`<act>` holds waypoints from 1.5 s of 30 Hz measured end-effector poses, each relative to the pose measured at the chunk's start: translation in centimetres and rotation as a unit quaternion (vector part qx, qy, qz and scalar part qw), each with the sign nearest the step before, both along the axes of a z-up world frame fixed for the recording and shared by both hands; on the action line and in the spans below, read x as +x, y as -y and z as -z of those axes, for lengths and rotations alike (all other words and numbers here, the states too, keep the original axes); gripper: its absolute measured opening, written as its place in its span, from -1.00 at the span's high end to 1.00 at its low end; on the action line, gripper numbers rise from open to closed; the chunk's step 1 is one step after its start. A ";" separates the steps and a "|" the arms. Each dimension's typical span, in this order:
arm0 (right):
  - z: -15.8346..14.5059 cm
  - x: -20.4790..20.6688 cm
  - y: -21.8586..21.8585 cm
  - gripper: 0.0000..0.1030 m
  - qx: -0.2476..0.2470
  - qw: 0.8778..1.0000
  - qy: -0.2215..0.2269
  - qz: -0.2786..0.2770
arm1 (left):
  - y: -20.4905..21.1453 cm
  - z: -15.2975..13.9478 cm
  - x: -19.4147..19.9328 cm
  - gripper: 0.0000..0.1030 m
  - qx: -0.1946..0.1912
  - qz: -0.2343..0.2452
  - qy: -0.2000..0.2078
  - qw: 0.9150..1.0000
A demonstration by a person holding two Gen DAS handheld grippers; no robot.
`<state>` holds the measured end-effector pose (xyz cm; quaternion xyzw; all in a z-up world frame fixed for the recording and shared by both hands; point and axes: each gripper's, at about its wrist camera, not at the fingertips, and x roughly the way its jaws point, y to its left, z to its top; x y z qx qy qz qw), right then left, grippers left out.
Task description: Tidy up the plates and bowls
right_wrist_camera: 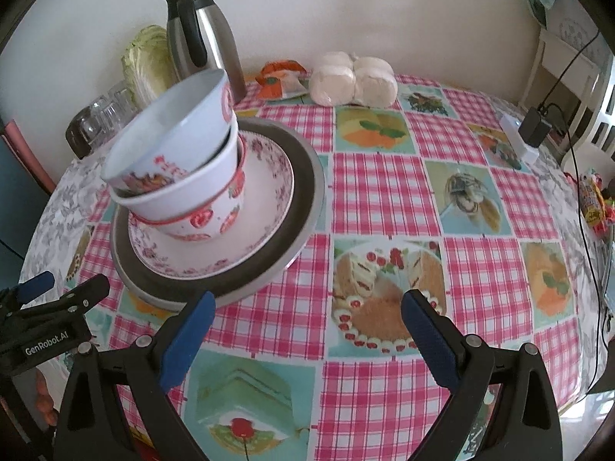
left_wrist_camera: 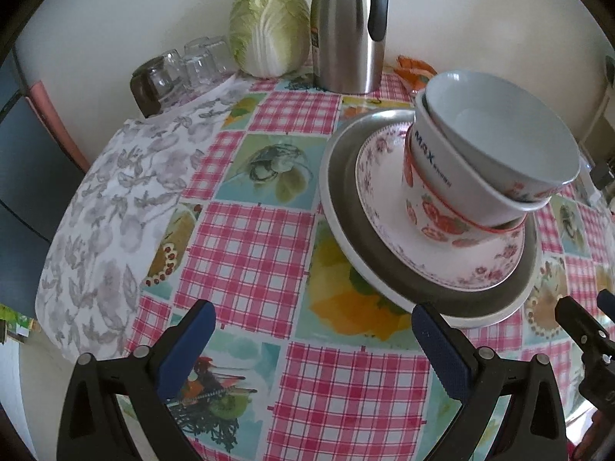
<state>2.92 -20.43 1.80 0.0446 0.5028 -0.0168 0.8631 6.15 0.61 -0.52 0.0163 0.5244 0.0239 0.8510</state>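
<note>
Sitting on the checked tablecloth [right_wrist_camera: 384,192] is one stack of dishes: grey plate [left_wrist_camera: 346,207] at bottom, floral plate [left_wrist_camera: 380,176] inside it, then three nested bowls. Strawberry bowl [left_wrist_camera: 434,219] stands upright on the floral plate, mouth up. White bowl [left_wrist_camera: 453,176] with blue lettering sits in it, leaning. Top bowl [left_wrist_camera: 499,130] nests in that one, tilted too, its mouth tipped toward the left gripper's side; inside looks empty. Stack axis roughly vertical at the base, leaning at the top. Stack is on the left-centre part of the table in the right wrist view, in front of the steel thermos [right_wrist_camera: 203,38].

Left gripper [left_wrist_camera: 313,349] jaws wide apart, holding nothing, low over the cloth, right finger near the grey plate's rim; contact can't be told. Right gripper [right_wrist_camera: 307,338] jaws wide apart too, empty, over the cake print, left finger near the plate's edge.

Behind: cabbage [left_wrist_camera: 269,27], upturned glasses [left_wrist_camera: 192,65], wrapped buns [right_wrist_camera: 353,80], an orange packet [right_wrist_camera: 280,77]. A charger [right_wrist_camera: 534,126] with cable lies at the far right.
</note>
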 end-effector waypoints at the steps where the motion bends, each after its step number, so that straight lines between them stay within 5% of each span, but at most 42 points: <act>1: 0.1 -0.1 0.0 -0.89 -0.002 1.000 -0.003 0.001 | -0.1 0.1 0.1 -1.00 0.000 0.001 -0.002 1.000; 11: 0.7 -0.2 -0.2 -0.89 -0.010 1.000 -0.018 0.002 | -1.6 2.0 0.8 -1.00 -0.010 -0.017 -0.037 0.999; 45: 1.2 0.2 -0.3 -0.89 -0.031 0.999 -0.039 0.001 | -1.7 2.1 1.0 -1.00 -0.013 0.015 -0.041 0.999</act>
